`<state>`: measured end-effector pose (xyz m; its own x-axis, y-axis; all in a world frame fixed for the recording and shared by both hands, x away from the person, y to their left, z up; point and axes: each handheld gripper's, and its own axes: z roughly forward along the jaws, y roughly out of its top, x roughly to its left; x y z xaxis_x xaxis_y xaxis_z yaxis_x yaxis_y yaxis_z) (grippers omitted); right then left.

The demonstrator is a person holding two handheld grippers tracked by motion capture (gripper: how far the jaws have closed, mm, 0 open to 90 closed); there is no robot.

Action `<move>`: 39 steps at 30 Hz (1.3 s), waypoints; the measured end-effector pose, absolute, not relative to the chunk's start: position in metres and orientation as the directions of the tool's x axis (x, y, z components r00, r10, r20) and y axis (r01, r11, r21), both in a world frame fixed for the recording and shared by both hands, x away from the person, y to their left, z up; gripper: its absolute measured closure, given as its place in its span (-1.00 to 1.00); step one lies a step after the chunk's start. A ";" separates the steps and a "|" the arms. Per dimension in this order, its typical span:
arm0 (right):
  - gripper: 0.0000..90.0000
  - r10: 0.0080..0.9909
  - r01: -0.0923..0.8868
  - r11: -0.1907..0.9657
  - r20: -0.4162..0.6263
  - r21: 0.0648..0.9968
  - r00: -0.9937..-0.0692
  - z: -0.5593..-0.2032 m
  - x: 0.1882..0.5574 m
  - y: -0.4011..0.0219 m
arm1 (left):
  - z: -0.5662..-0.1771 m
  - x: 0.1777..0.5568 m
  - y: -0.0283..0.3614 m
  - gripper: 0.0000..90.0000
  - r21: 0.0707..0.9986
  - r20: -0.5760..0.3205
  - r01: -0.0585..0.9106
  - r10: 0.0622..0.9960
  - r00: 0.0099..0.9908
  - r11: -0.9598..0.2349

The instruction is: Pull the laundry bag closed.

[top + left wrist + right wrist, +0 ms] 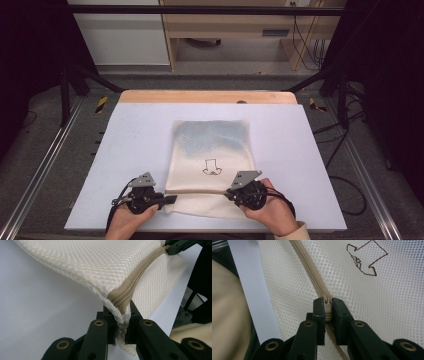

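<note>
A cream mesh bag (212, 150) with a small brown drawing (211, 167) lies on the white table (135, 130). A tan zipper (197, 191) runs across its near end. My left gripper (170, 199) is shut on the bag's left corner (121, 317), right at the zipper's end (122, 301). My right gripper (231, 194) is shut on the zipper pull (327, 308), with mesh (387, 302) and the drawing (365, 258) beyond it. In the left gripper view the right gripper (175, 247) shows at the far end of the zipper. The zipper is drawn taut and slightly raised between the two.
The white table top ends at a wooden strip (207, 96) at the back. Black frame legs (67, 90) stand at both sides, and cables (345, 150) lie on the floor at the right. A wooden shelf unit (235, 30) stands behind.
</note>
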<state>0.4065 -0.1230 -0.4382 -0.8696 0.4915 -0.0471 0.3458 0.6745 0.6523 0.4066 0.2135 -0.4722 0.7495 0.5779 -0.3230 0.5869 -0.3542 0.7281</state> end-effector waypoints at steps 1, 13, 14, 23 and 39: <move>0.82 0.493 0.347 0.675 -0.048 0.651 -0.869 -0.438 0.406 -0.123 | -0.472 0.407 0.214 0.83 0.729 -0.320 0.585 0.577 0.751 -0.357; 0.82 0.504 0.355 0.672 -0.049 0.650 -0.863 -0.439 0.405 -0.128 | -0.472 0.407 0.214 0.83 0.727 -0.326 0.588 0.576 0.750 -0.355; 0.82 0.507 0.358 0.668 -0.048 0.652 -0.861 -0.439 0.405 -0.129 | -0.472 0.407 0.214 0.83 0.727 -0.326 0.588 0.576 0.750 -0.355; 0.82 0.525 0.369 0.656 -0.046 0.658 -0.850 -0.439 0.402 -0.137 | -0.472 0.407 0.215 0.83 0.729 -0.321 0.585 0.578 0.750 -0.354; 0.82 0.546 0.390 0.647 -0.041 0.655 -0.837 -0.441 0.401 -0.147 | -0.472 0.407 0.215 0.83 0.726 -0.321 0.588 0.581 0.748 -0.356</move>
